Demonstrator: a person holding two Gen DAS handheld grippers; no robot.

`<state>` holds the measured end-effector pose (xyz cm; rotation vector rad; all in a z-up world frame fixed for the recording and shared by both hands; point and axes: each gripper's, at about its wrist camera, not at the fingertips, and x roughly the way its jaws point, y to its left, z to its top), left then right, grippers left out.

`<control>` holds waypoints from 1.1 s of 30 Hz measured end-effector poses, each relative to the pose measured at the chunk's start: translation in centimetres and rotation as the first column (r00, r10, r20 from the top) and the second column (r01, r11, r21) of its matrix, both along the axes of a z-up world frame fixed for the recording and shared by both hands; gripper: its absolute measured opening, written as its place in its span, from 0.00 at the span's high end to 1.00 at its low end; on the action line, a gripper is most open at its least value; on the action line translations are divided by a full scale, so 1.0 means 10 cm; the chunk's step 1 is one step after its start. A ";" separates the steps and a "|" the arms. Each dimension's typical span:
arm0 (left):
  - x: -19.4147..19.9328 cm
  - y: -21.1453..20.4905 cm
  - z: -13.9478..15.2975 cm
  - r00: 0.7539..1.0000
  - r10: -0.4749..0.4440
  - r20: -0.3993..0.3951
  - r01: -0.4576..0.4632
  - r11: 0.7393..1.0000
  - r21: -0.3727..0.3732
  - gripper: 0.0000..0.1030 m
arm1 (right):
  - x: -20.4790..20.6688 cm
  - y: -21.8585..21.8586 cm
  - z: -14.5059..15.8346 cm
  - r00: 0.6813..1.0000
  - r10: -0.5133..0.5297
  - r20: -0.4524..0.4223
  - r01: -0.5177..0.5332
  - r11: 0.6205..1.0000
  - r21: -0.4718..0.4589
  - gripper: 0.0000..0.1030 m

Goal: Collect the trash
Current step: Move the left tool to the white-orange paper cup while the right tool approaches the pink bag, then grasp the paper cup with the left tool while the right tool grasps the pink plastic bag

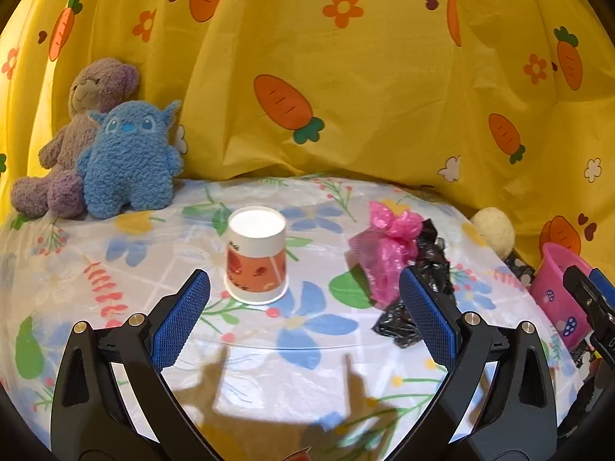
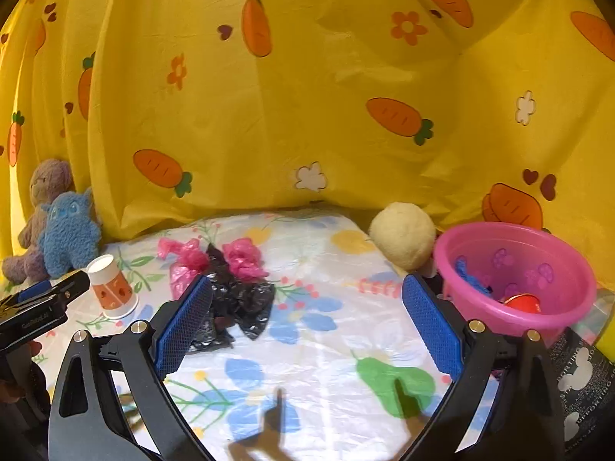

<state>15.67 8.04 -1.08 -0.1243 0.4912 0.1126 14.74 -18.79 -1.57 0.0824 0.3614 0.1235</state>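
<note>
Pink basin [image 2: 515, 269]: set at the table's right edge, judged the bin; scraps already lay inside.
Plush toys [image 1: 115, 153]: propped far left of basin, unobstructive.
Bags [image 2: 226, 280]: crumpled left of basin.
Paper cup [image 1: 256, 255]: inverted, further left.
Left gripper [image 1: 303, 307]: released, empty.
Right gripper [image 2: 307, 319]: released, empty.

A tabletop [image 2: 338, 330] covered in glossy white plastic sheeting printed with blue, yellow and green flowers carries everything. An upturned paper cup with an orange printed band [image 1: 256, 255] stands near the middle. Crumpled pink plastic bags [image 2: 215, 257] lie on a crumpled black plastic bag [image 2: 238, 299]. At the back left sit a fuzzy blue plush toy [image 1: 130, 161] and a mauve teddy bear [image 1: 77, 130]. On the right sit a cream fluffy ball [image 2: 403, 234] and a pink plastic bowl [image 2: 515, 269].
</note>
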 end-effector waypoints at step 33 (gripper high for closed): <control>0.43 0.57 -0.19 0.996 0.066 -0.062 -0.064 0.998 0.024 0.06 | 1.24 1.38 -0.05 0.959 0.272 -0.077 -0.278 0.956 -0.089 0.85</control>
